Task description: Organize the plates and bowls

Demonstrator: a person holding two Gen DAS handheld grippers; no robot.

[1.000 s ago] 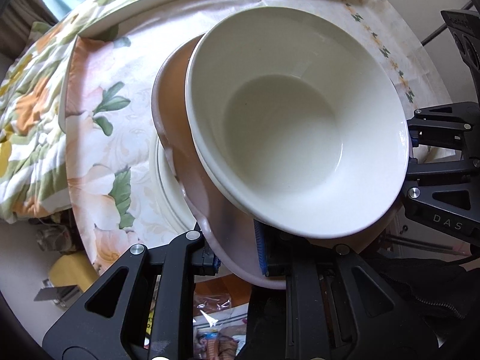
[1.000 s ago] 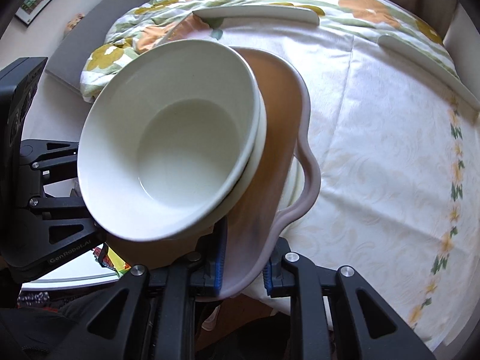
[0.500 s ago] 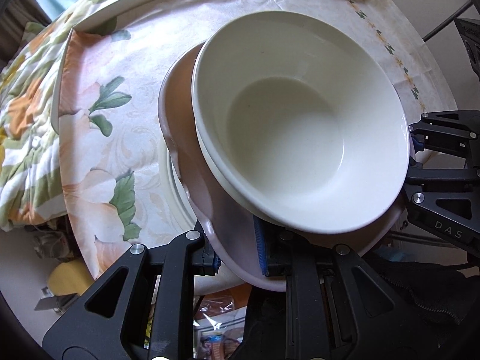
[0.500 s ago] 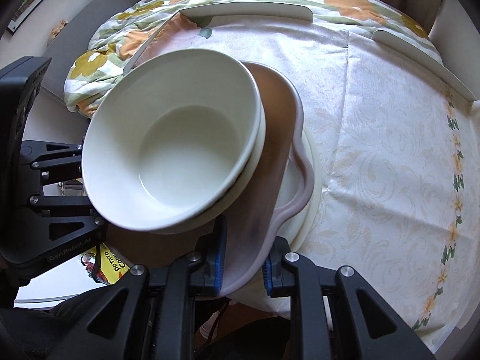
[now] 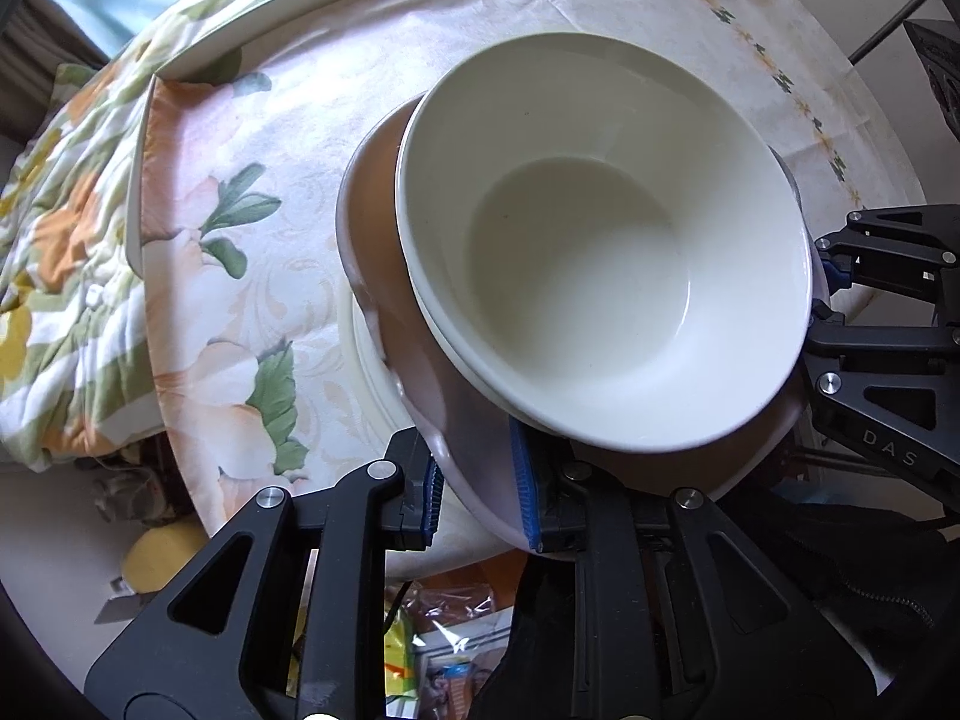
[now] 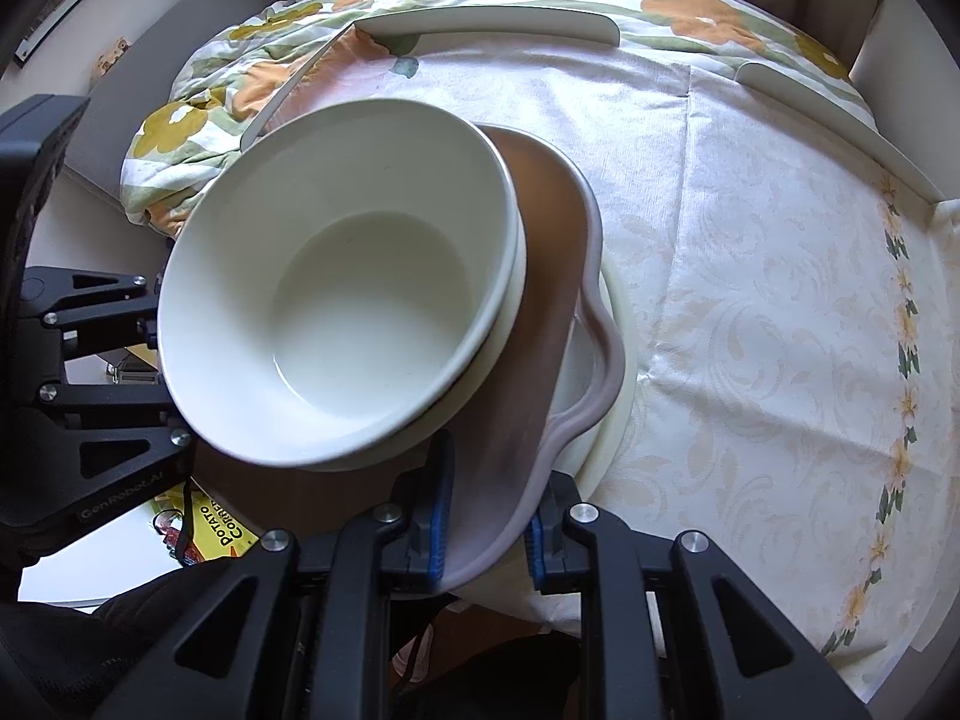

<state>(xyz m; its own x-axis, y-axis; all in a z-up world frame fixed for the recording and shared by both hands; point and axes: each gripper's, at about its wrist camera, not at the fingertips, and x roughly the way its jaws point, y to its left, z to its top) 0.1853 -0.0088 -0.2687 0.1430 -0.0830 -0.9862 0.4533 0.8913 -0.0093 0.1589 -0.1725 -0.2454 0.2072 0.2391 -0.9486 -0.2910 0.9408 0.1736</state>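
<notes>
I have the left hand-held gripper (image 5: pixel 474 498) pinched on the near rim of the brown plate (image 5: pixel 375 276), its blue pads on either side of that lip; its jaws have just been easing open a touch, yet the rim is plainly between the pads and touching them. The right hand-held gripper (image 6: pixel 489 525) is clamped on the same plate's rim on the opposite side. I judge I hold it from two sides because the plate is loaded: a single pinch on one edge would let it tip.

On the plate sit two nested white bowls (image 5: pixel 600 240), the upper one set inside the lower so that only the lower one's rim shows beneath it. They stand toward the left hand-held gripper's side of the plate, not centred, which is a further reason to keep both grips firm and the plate level.

Under the brown plate lies a cream plate (image 6: pixel 621 372), showing as a pale crescent past the brown rim. Whether the brown plate already rests on it or hangs just above it I cannot tell. This stack is at the near edge of the desk (image 6: pixel 750 252), partly overhanging it where the hand-held grippers are, so they have room below the rim.

The desk is covered with a floral cloth (image 5: pixel 198 276), and white curved guards (image 6: pixel 480 24) sit along its far edge.
</notes>
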